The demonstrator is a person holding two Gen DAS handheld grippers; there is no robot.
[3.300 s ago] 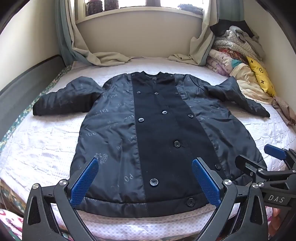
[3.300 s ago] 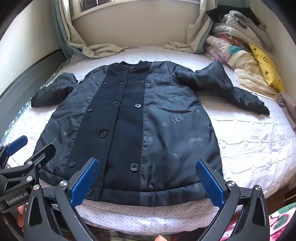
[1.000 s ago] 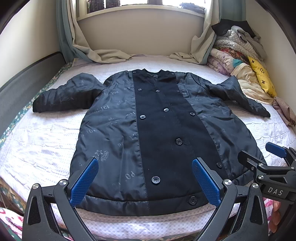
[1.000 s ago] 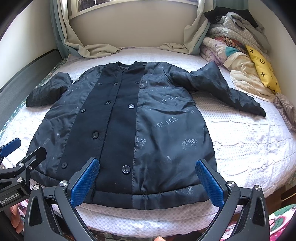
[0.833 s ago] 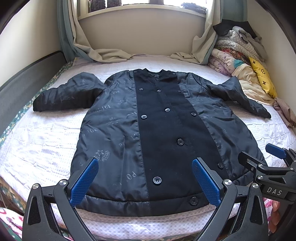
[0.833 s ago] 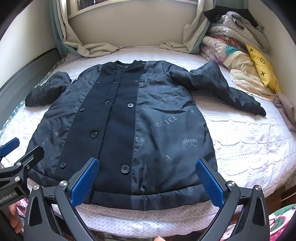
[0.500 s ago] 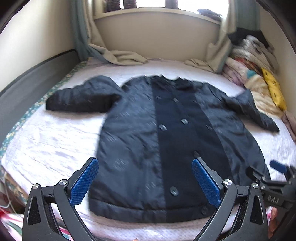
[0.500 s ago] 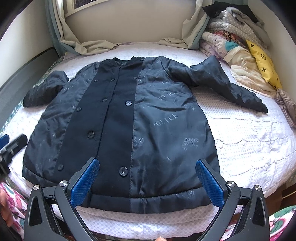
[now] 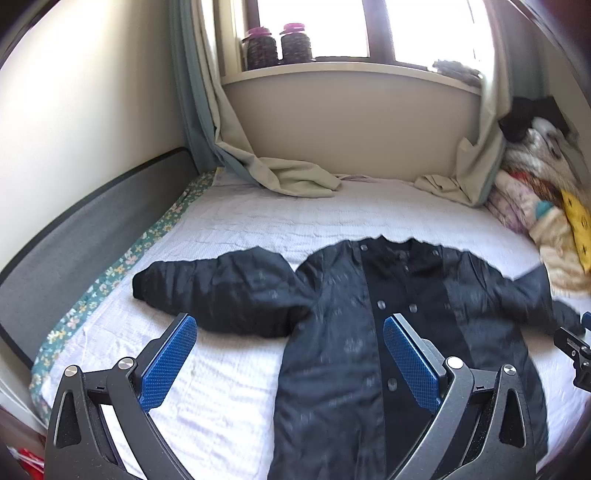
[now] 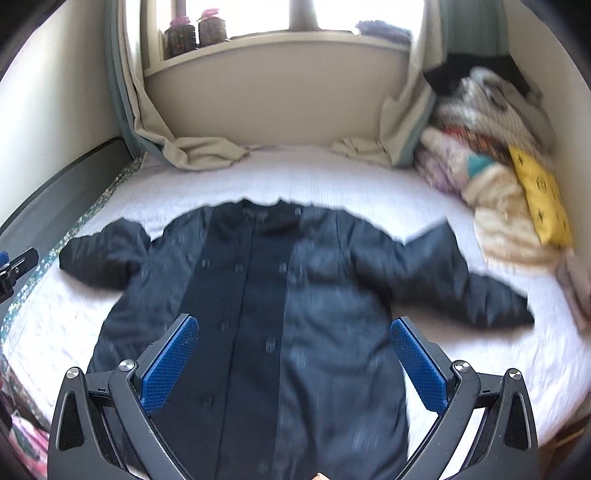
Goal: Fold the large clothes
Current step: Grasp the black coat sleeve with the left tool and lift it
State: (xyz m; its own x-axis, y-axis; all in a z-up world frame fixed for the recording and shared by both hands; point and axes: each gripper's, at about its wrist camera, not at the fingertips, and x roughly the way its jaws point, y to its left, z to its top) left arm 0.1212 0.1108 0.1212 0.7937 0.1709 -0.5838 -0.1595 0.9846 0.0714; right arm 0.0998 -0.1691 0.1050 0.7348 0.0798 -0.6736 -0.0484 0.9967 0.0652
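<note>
1 dark coat (image 10: 280,295) flat on white bed (image 9: 229,229) — window (image 9: 369,29) behind, curtains (image 9: 207,122)

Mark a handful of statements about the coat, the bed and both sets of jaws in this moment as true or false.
1. The coat lies spread out flat on the bed, front side up. True.
2. The left gripper has its jaws closed on a sleeve. False: its jaws stand wide apart and hold nothing.
3. The right gripper has open jaws with nothing between them. True.
4. One sleeve is already folded across the chest. False: both sleeves stick out to the sides.
5. A pile of bedding sits at the right edge of the bed. True.
6. The windowsill is bare. False: two jars stand on it.
</note>
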